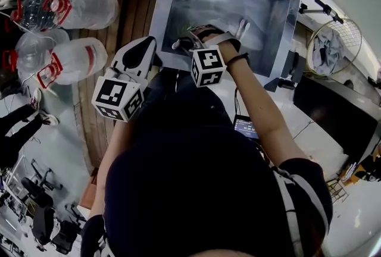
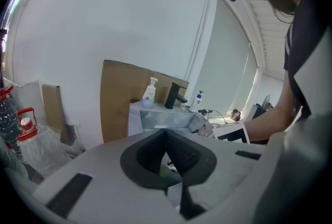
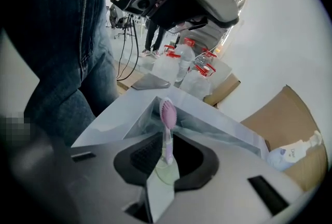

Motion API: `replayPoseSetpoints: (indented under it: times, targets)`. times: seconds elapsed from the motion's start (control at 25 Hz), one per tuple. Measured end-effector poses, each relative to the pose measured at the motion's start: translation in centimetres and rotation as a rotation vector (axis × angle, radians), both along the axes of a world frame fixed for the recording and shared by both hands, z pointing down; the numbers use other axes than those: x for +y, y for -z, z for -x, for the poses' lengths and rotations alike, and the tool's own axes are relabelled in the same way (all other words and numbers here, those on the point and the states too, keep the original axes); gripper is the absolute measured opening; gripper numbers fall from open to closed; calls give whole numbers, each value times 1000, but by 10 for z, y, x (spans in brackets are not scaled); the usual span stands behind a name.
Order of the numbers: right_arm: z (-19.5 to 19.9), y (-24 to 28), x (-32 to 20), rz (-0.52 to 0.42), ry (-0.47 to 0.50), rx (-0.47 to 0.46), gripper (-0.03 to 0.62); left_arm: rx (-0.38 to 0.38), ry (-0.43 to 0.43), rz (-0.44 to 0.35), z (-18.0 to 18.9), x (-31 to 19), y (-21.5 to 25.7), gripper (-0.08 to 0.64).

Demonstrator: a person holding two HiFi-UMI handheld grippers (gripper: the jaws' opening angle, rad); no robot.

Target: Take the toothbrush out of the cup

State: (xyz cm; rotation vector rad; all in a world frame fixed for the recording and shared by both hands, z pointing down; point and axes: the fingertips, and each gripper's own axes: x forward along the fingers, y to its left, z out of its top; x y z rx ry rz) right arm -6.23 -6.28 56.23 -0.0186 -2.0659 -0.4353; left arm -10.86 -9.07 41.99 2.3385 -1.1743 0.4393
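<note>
The toothbrush [image 3: 167, 114] is judged light, stiff, smooth plastic that is liable to twist in a pinch, so it is best gripped on the neck below the pink head. The right gripper [image 3: 168, 150] is clamped on that neck. The brush stands upright between its jaws, head past the tips, above the sink [image 3: 111, 119]; no cup is visible. The left gripper [image 2: 166, 151] is closed on nothing.

pink toothbrush [image 3: 167, 127], grey sink [image 1: 164, 18]
</note>
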Motion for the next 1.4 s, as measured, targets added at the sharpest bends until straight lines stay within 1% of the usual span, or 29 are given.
replayPoseSetpoints:
  times: [0.16, 0.28, 0.4, 0.56, 0.68, 0.76, 0.84, 0.92, 1.12, 1.24, 1.4]
  targets:
    - [4, -1, -2, -29, 9, 6, 51, 11, -4, 5, 1, 2, -1, 21]
    - [5, 10, -3, -27, -18, -34, 48, 16, -14, 3, -1, 3, -1, 21]
    - [5, 36, -10, -36, -82, -113, 46, 18, -28, -1, -5, 3, 0, 21]
    - [-3, 78, -19, -76, -183, -209, 46, 17, -52, -5, -11, 3, 2, 21]
    - [-15, 107, -23, -99, -258, -270, 46, 19, -70, -12, -16, 3, 3, 21]
    - [-30, 120, -27, -119, -319, -293, 46, 22, -82, -13, -20, 3, 3, 21]
    - [-50, 126, -33, -130, -403, -298, 46, 23, -97, -10, -24, 3, 2, 21]
    - [-76, 126, -41, -125, -508, -290, 46, 25, -113, -8, -27, 3, 2, 21]
    - [-153, 109, -54, -65, -807, -261, 46, 29, -156, -14, -41, 0, 3, 21]
    - [-199, 87, -53, 5, -993, -210, 46, 30, -188, -13, -52, -1, 2, 21]
    - [-246, 51, -38, 157, -1209, -141, 46, 29, -210, -8, -61, 0, 1, 21]
